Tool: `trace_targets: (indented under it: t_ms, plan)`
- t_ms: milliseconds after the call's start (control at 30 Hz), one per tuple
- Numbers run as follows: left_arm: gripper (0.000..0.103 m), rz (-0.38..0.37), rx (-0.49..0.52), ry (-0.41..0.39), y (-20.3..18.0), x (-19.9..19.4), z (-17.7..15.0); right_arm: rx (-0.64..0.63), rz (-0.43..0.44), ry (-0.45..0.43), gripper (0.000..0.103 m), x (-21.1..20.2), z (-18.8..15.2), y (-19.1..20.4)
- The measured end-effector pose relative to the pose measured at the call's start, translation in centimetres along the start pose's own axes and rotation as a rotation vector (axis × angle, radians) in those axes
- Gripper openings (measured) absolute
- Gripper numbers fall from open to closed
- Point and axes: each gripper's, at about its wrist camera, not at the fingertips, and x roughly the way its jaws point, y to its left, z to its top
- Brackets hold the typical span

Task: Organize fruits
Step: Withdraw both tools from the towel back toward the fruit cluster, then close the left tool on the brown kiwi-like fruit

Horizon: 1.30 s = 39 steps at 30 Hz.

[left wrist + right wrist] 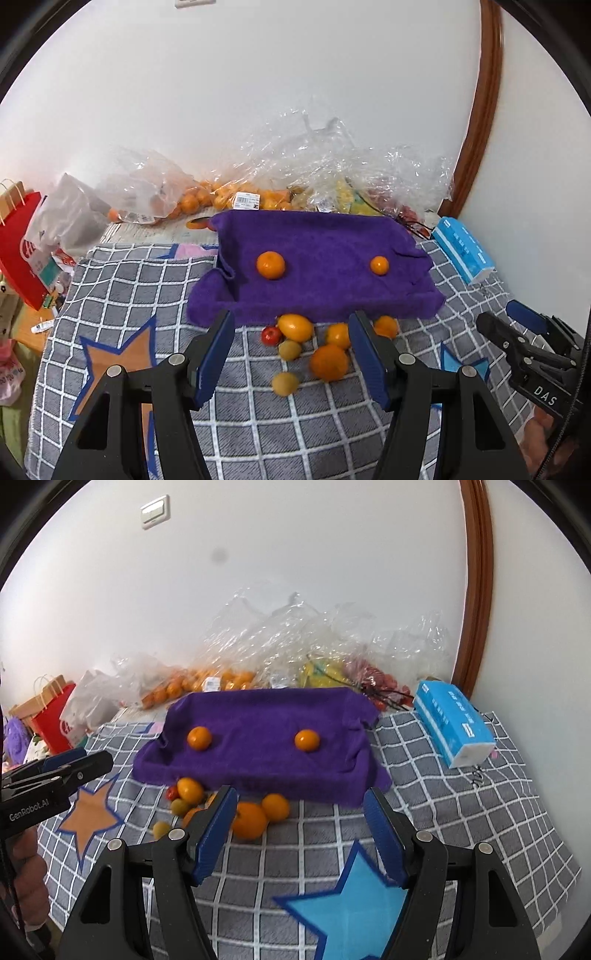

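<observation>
My left gripper [291, 325] and right gripper [299, 805] both hang open, holding nothing. Two oranges [271, 264] sit on the purple towel [325, 280]; loose fruit [328, 362] clusters at its near edge on the checked blanket [147, 288].

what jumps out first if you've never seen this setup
A purple towel draped over something boxy on the checked blanket, with two oranges resting on top. Loose fruit is heaped on the blanket at its front edge, and crinkly bags of fruit line the wall behind.

hidden: one orange [192, 814] half behind left gripper finger [218, 827] | bagged fruit [207, 201] blurred
</observation>
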Motion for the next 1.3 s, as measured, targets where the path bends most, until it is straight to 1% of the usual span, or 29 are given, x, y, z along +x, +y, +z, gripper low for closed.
trace_targets:
  t_ms: [200, 300, 400, 567, 767, 867, 900, 933, 1000, 1067, 1167, 1300]
  plan:
    - [0.062, -0.001, 0.009, 0.002, 0.4, -0.7, -1.9, 0.019, 0.043, -0.012, 0.071, -0.7, -1.6, 0.3]
    - [0.062, 0.013, 0.002, 0.009, 0.7, -0.6, -2.6, 0.029, 0.057, -0.008, 0.071, -0.8, -2.2, 0.2]
    - [0.062, 0.012, -0.013, 0.020, 1.2, -0.4, -3.2, 0.033, 0.056, -0.001, 0.068, -0.6, -2.7, 0.1]
    - [0.062, 0.034, -0.014, 0.031, 1.9, 0.0, -4.1, 0.034, 0.049, 0.012, 0.068, 0.2, -3.6, -0.1]
    - [0.062, 0.037, -0.070, 0.072, 3.8, 1.5, -5.1, 0.022, 0.029, 0.003, 0.067, 1.2, -4.4, -0.1]
    - [0.062, 0.034, -0.087, 0.099, 4.7, 2.5, -5.6, 0.015, 0.034, 0.023, 0.062, 2.4, -4.7, 0.0]
    - [0.062, 0.038, -0.090, 0.107, 5.0, 2.8, -5.7, 0.013, 0.035, 0.030, 0.058, 2.9, -4.8, 0.1]
    - [0.062, 0.040, -0.091, 0.112, 5.2, 3.1, -5.8, 0.009, 0.036, 0.041, 0.057, 3.5, -4.9, 0.2]
    - [0.062, 0.045, -0.091, 0.125, 5.6, 3.7, -5.9, 0.002, 0.037, 0.059, 0.049, 4.5, -5.0, 0.5]
    - [0.062, 0.045, -0.092, 0.140, 5.9, 4.3, -6.0, -0.001, 0.039, 0.073, 0.047, 5.4, -5.0, 0.7]
    - [0.062, 0.011, -0.103, 0.144, 6.0, 4.9, -6.1, -0.008, 0.042, 0.083, 0.045, 6.5, -4.8, 1.1]
    - [0.060, -0.034, -0.075, 0.160, 4.9, 6.1, -6.0, -0.022, 0.024, 0.094, 0.043, 7.6, -4.3, 1.1]
